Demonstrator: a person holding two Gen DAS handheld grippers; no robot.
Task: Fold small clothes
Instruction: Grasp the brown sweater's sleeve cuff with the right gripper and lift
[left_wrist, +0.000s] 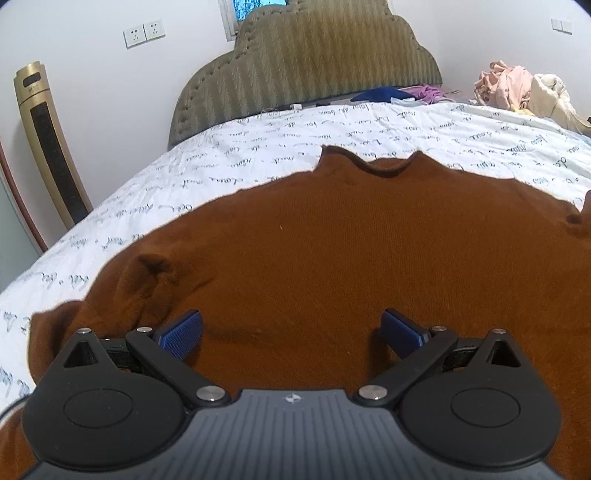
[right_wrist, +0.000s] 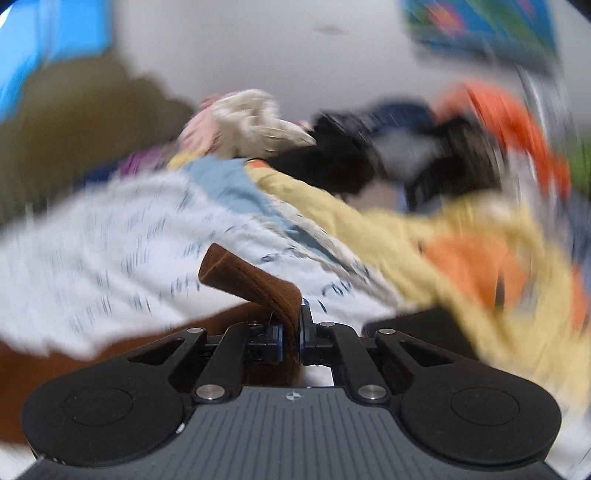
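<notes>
A brown knit sweater (left_wrist: 332, 251) lies spread flat on the bed, its neck opening toward the headboard. My left gripper (left_wrist: 291, 332) hovers low over the sweater's body, open, with its blue pads (left_wrist: 183, 334) far apart and nothing between them. In the blurred right wrist view, my right gripper (right_wrist: 292, 334) is shut on a fold of the brown sweater (right_wrist: 255, 282). That pinched edge stands up from the jaws and curls to the left.
The white bedsheet with script print (left_wrist: 207, 177) covers the bed below a padded headboard (left_wrist: 306, 70). A heap of mixed clothes (right_wrist: 424, 192) lies ahead of the right gripper, and more clothes (left_wrist: 517, 88) sit at the far right corner. A gold tower fan (left_wrist: 48, 144) stands left.
</notes>
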